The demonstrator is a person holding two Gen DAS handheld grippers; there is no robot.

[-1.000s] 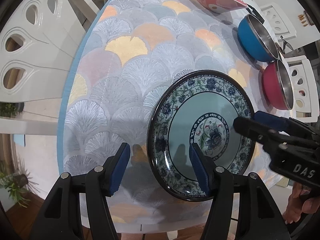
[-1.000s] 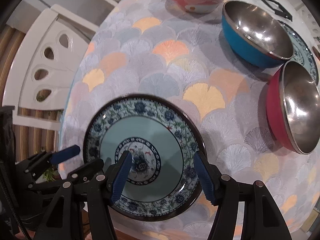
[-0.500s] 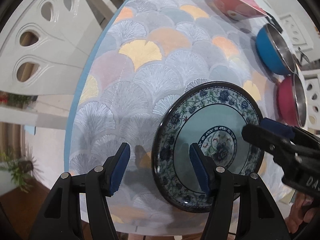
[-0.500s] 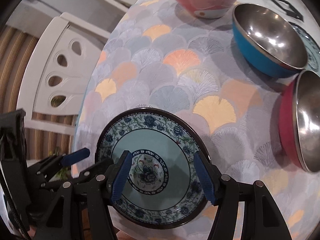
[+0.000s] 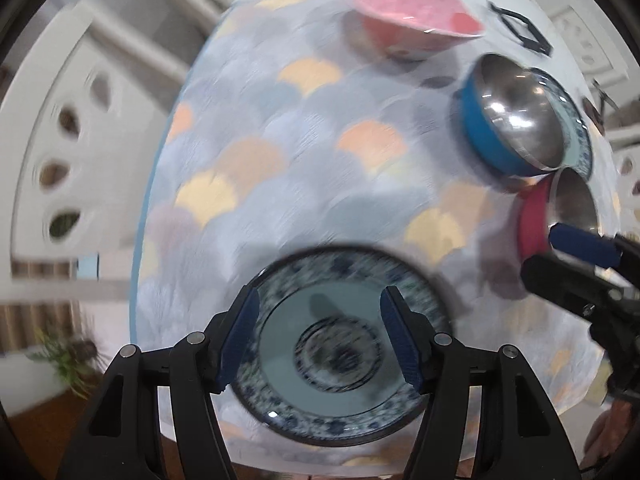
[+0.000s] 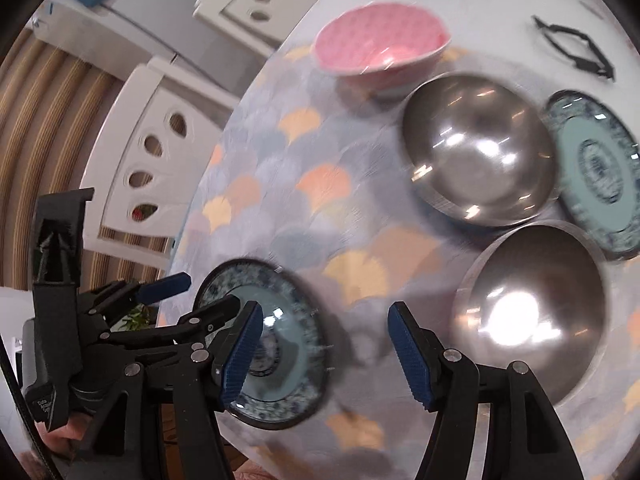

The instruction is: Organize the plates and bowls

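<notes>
While both views were smeared by blur, we noted the patterned plate (image 5: 340,356) at lower centre of the left wrist frame, lying flat on the tablecloth (image 5: 280,184) beneath our left gripper (image 5: 320,336), whose jaws stood apart, clasping nothing. Our right gripper (image 6: 324,352) gaped likewise, the plate behind its left finger. Blue floral rim, pale teal centre.

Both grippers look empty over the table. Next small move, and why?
Probably bring the left gripper, jaws open and empty, down onto the near plate rim. That plate lies alone near the table edge; its matching plate sits behind the steel bowls, so stacking them seems next.
</notes>
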